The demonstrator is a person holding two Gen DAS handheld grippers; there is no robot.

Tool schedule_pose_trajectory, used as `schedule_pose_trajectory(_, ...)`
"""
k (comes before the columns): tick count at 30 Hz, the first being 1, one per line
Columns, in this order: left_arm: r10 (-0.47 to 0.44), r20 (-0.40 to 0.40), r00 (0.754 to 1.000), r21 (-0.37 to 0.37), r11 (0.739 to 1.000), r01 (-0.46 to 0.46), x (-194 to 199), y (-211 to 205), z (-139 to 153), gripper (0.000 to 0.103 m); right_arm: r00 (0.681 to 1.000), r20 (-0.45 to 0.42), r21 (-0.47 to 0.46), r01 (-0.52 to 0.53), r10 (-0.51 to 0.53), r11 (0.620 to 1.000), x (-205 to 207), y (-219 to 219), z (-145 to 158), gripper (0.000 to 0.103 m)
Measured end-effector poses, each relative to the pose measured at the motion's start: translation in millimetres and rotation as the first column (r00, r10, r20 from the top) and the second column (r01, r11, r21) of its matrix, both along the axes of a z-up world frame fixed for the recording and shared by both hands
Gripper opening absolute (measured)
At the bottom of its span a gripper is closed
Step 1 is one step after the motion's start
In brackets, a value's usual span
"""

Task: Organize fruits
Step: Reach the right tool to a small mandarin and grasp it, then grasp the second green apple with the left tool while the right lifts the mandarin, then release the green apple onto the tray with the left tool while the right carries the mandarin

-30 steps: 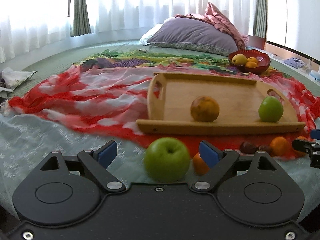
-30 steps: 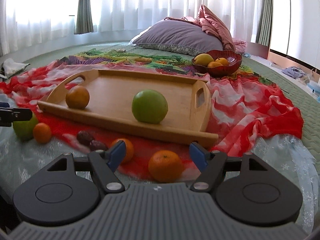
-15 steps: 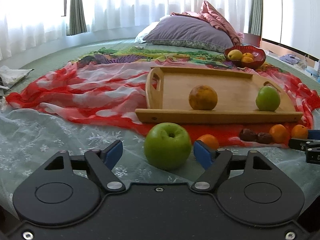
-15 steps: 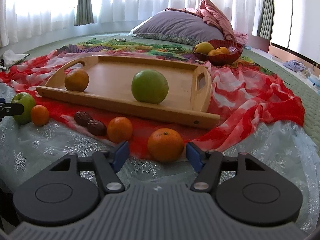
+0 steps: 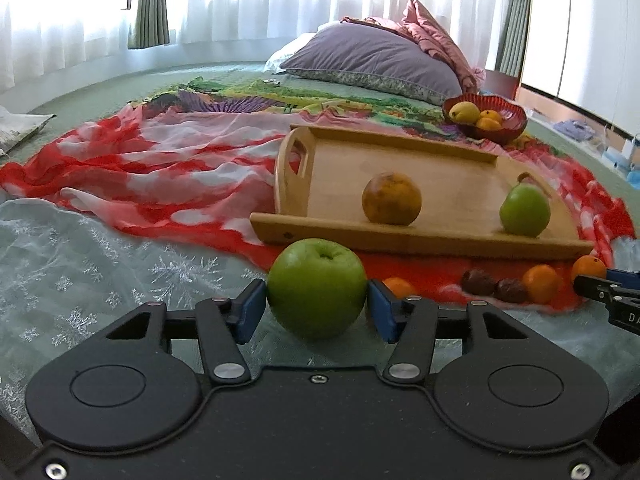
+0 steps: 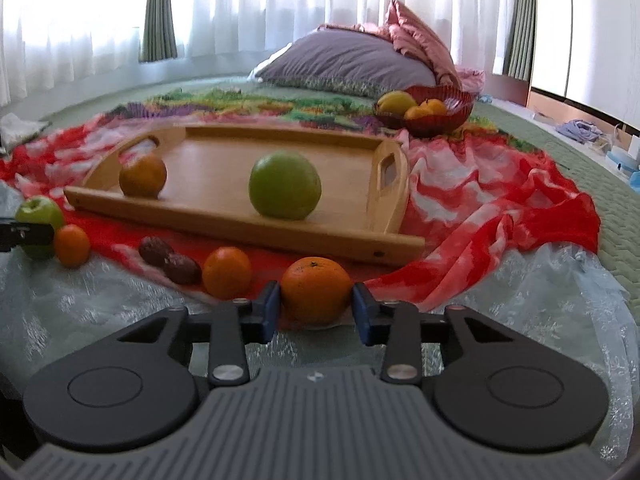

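Note:
My left gripper has closed on a green apple resting on the bed cloth; both blue pads touch its sides. My right gripper has closed on an orange in front of the wooden tray. The tray holds a brownish orange and a green fruit. Between the grippers lie a small orange, two dark dates and another orange. The green apple also shows in the right wrist view.
A red bowl with a yellow fruit and oranges stands behind the tray. A red-white scarf and lace cloth cover the bed. A purple pillow lies at the back.
Both grippers moved forward and their fingers closed: the left onto the green apple, the right onto the orange. The fruits on the tray have not moved.

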State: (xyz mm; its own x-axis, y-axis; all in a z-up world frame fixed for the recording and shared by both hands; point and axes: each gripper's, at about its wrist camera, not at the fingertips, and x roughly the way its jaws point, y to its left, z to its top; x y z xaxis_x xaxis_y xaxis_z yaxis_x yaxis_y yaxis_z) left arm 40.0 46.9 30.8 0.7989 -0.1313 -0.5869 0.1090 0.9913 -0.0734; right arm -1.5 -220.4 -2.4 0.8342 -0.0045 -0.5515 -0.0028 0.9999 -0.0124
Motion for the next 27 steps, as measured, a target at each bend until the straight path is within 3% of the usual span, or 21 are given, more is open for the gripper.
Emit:
schedule_pose_trajectory(7, -0.003, 0.042, 0.999, -0.021, 1.000, 0.003, 24, -9, 30, 0.051, 0.998, 0.067, 0.039, 0.005, -0.007, 0.999, 18, -4, 30, 0.042)
schedule_pose_trajectory(15, -0.039, 0.073, 0.997, -0.013, 0.999, 0.040, 78, -33, 60, 0.048, 0.996, 0.085, 0.043, 0.029, -0.033, 0.999, 81, -10, 62, 0.043)
schedule_pose_trajectory(19, -0.064, 0.100, 0.993, -0.021, 0.998, 0.067, 103, -46, 68, 0.020, 0.998, 0.038, 0.106, 0.039, -0.043, 0.994, 114, -19, 68, 0.042)
schedule_pose_trajectory(20, -0.070, 0.100, 0.993, -0.015, 0.997, 0.072, 109, -49, 70, 0.021, 0.999, 0.023, 0.121, 0.039, -0.043, 0.992, 120, -21, 67, 0.042)
schedule_pose_trajectory(23, -0.111, 0.054, 0.992, -0.018, 0.994, 0.112, 133, -59, 71, 0.021, 0.998, -0.028, 0.146, 0.051, -0.047, 0.988, 138, -26, 60, 0.042)
schedule_pose_trajectory(27, -0.084, -0.035, 0.996, -0.025, 0.996, 0.084, 158, -65, 48, 0.021, 0.996, -0.069, 0.134, 0.067, -0.058, 0.989, 149, -23, 47, 0.042)
